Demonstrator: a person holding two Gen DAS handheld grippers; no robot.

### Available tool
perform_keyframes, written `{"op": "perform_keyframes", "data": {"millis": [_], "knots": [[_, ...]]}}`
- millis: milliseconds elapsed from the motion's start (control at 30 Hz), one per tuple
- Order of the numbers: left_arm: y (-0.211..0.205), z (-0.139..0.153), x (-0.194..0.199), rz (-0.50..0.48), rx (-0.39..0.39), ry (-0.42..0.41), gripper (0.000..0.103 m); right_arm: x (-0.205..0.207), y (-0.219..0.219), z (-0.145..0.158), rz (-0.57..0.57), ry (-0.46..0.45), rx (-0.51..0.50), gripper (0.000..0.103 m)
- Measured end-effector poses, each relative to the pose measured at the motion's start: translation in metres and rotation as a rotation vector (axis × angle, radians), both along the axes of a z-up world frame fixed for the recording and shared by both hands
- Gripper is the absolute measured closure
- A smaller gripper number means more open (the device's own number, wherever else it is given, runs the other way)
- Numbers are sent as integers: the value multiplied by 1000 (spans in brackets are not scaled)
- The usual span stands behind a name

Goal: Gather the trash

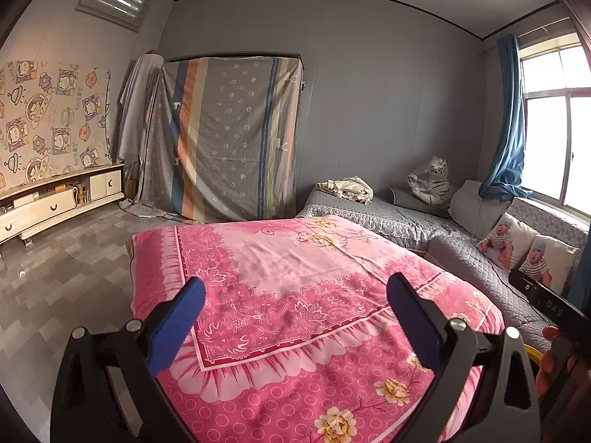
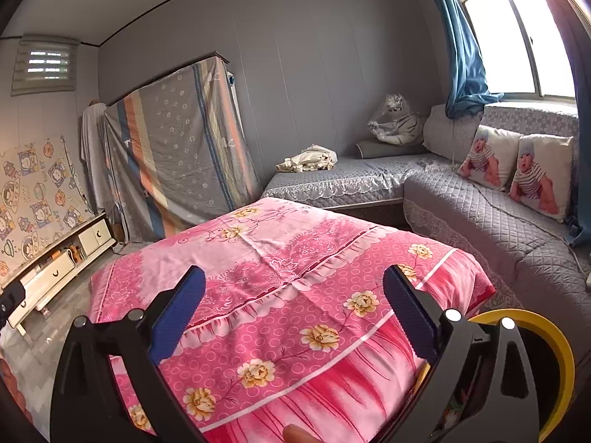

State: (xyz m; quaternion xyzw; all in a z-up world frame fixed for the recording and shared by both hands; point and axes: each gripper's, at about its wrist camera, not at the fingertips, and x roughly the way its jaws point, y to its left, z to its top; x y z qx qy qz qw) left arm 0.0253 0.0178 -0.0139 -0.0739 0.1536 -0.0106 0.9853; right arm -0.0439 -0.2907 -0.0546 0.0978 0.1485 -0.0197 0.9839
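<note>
At the far left, a low white cabinet (image 1: 55,206) stood along the wall under a cartoon-printed sheet (image 1: 51,118), with grey tiled floor (image 1: 66,269) in front of it. Further right, a striped cloth (image 1: 229,136) hung over a tall frame in the back corner of the room.

The middle was filled by a table covered in a pink floral cloth (image 1: 295,265). The left gripper (image 1: 295,295) hovered above the cloth's near edge, its blue pads (image 1: 177,325) spread wide with only cloth showing between them. The right gripper (image 2: 293,288) hung over the near right corner of the same cloth, jaws likewise wide apart and gripping nothing. A fingertip (image 2: 295,433) showed at the bottom edge of the right wrist view.

Just beside the cloth's near right corner, partly hidden behind the right gripper's frame, sat a yellow-rimmed bin (image 2: 554,361); what lay inside it could not be made out. No loose trash could be picked out on the pink cloth.

To the right ran a grey quilted corner sofa (image 2: 498,221). On it lay a crumpled cream cloth (image 2: 308,158), a plush white tiger (image 2: 397,122) and two cushions printed with babies (image 2: 517,170). A blue curtain (image 2: 465,55) hung by the bright window (image 2: 524,37).
</note>
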Motion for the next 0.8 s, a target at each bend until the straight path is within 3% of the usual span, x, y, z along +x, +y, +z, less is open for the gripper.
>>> {"op": "perform_keyframes", "data": {"millis": [800], "knots": [[-1,-8,-15,15,-37,-3,8,-7,25,-29,64,42,-3,8]]}}
